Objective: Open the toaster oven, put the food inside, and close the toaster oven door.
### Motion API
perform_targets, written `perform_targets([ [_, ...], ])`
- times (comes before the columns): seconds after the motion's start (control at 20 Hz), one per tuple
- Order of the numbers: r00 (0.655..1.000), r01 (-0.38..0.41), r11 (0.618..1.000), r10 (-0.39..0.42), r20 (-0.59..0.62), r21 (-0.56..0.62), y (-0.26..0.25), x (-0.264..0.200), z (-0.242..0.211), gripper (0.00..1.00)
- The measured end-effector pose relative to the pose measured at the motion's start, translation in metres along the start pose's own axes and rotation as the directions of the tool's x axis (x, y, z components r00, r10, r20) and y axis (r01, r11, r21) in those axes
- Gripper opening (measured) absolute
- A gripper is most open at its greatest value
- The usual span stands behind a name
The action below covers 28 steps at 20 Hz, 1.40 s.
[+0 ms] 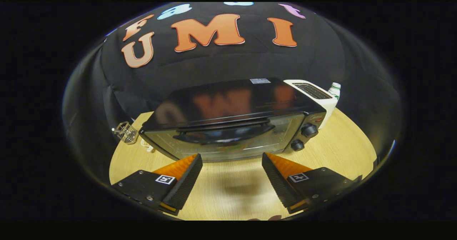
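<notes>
Glass-fronted and metal-cased, the toaster oven [232, 120] sits at frame centre on the wooden table [342, 140] with its door shut, apparently heavy and rigid, best taken by the dark bar handle [225, 133] across the door's upper edge, just beyond the gripper [232, 172], whose fingers stand wide apart holding nothing.

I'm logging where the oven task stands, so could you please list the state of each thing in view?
Toaster oven: upright on the table, door shut.
Door handle: untouched, beyond the tongs.
Knobs: two, settings unreadable.
Tongs: open, holding nothing, just short of the oven.
Pop-up toaster: upright behind the oven.
Bottle: upright, capped.
</notes>
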<state>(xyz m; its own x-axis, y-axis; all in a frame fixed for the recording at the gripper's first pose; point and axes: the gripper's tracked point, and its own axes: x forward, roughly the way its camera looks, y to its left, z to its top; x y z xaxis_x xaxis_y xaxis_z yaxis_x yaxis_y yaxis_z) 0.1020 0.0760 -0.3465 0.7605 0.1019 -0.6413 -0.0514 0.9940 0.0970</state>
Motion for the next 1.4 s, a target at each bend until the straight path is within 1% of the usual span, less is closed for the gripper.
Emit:
perform_targets([
  [0.2, 1.0, -0.002, 1.0, 0.002, 0.015, -0.024, 0.003, -0.011, 0.002, 0.99],
  [0.3, 0.999, 0.003, 0.999, -0.001, 0.039, -0.046, 0.002, -0.024, 0.012, 0.99],
  [0.45, 0.995, 0.016, 0.997, -0.009, 0.099, -0.071, 0.0, -0.048, 0.036, 0.99],
  [0.6, 0.985, 0.015, 0.998, -0.003, 0.175, -0.068, 0.0, -0.074, 0.072, 0.99],
  [0.85, 0.953, 0.044, 0.994, -0.012, 0.302, -0.1, -0.007, -0.119, 0.138, 0.99],
  [1.05, 0.923, 0.03, 0.997, 0.002, 0.386, -0.075, -0.007, -0.157, 0.18, 0.99],
  [1.25, 0.895, 0.045, 0.995, -0.001, 0.446, -0.088, -0.008, -0.187, 0.205, 0.99],
  [1.4, 0.885, 0.047, 0.994, 0.006, 0.466, -0.101, -0.007, -0.204, 0.207, 0.99],
])
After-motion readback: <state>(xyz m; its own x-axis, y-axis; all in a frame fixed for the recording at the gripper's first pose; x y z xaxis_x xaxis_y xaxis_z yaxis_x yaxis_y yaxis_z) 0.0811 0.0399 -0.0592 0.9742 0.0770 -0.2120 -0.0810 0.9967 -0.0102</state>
